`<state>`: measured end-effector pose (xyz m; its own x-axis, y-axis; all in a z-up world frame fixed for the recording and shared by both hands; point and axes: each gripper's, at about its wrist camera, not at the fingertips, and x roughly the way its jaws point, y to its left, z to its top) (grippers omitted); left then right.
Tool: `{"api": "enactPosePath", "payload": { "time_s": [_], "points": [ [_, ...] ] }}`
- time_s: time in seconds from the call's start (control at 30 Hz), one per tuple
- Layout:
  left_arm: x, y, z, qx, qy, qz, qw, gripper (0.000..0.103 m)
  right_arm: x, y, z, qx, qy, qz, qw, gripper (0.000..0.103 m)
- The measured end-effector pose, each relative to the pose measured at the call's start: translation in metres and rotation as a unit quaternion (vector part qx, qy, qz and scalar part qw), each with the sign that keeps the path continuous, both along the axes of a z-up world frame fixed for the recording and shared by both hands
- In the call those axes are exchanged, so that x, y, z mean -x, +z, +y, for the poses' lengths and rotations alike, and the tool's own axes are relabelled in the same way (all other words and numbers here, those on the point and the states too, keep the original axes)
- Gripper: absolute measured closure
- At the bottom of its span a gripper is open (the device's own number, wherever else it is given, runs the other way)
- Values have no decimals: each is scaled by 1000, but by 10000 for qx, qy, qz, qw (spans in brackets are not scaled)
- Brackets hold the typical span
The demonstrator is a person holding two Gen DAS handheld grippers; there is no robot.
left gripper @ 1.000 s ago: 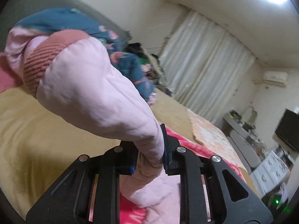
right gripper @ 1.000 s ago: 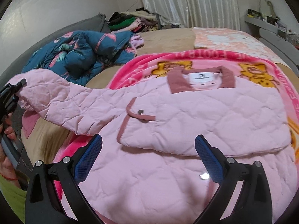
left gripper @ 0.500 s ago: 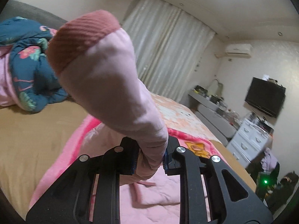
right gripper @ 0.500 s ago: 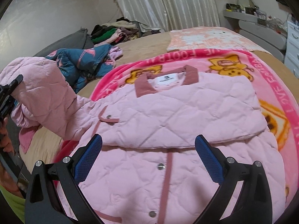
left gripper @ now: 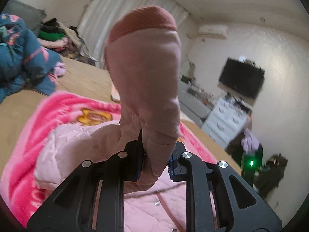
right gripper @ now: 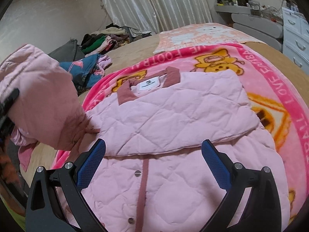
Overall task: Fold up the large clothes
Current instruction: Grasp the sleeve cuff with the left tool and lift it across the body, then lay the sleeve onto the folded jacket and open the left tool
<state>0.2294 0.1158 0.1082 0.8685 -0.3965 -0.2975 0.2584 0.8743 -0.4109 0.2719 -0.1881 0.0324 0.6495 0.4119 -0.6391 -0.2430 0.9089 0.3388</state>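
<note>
Through the left wrist camera I see my left hand-held gripper pinching the pink sleeve of the jacket, the black jaws pressed in on the fabric from both sides. The sleeve stands up in front of the lens, its darker ribbed cuff at the top. Below and behind it the quilted body of the jacket lies on a bright pink blanket, which is spread over the tan bed. A blue flowered garment is bunched at the left side of the bed, with a pile of clothes behind it near the white curtain. To the right a dark television hangs on the wall above a white chest of drawers. The picture is a little blurred. Through the right wrist camera I see my right hand-held gripper spread wide, its blue pads apart and nothing between them, hovering over the front of the jacket. The jacket lies flat on the blanket with the collar at the far end and one sleeve folded across the chest. The snap placket runs down the middle between the pads. At the left edge the other sleeve is lifted off the bed, held up by the left hand-held gripper, only partly in view.
</note>
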Motion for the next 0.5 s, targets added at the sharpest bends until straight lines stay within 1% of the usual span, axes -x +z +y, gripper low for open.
{"api": "enactPosePath", "payload": {
  "time_s": [0.07,0.13,0.27,0.37,0.43,0.5],
  "points": [
    [-5,-11,-16,-224,-162,69,9996,90,-1,0,-10,-51,-79,0,10000,4],
    [-7,-20,-26,-367,-309,169,9987,90,-1,1,-22,-64,-194,-19,9998,4],
    [-16,-38,-52,-737,-595,334,9949,90,-2,0,-48,-165,-462,7,9988,4],
    [-22,-54,-69,-1060,-724,485,9905,90,-1,-1,-67,-225,-647,37,9976,4],
    [-25,-66,-81,-1323,-771,591,9864,90,-1,-1,-77,-262,-736,54,9969,4],
    [-28,-79,-91,-1498,-858,734,9822,90,0,-2,-87,-303,-807,74,9963,4]
  ]
}}
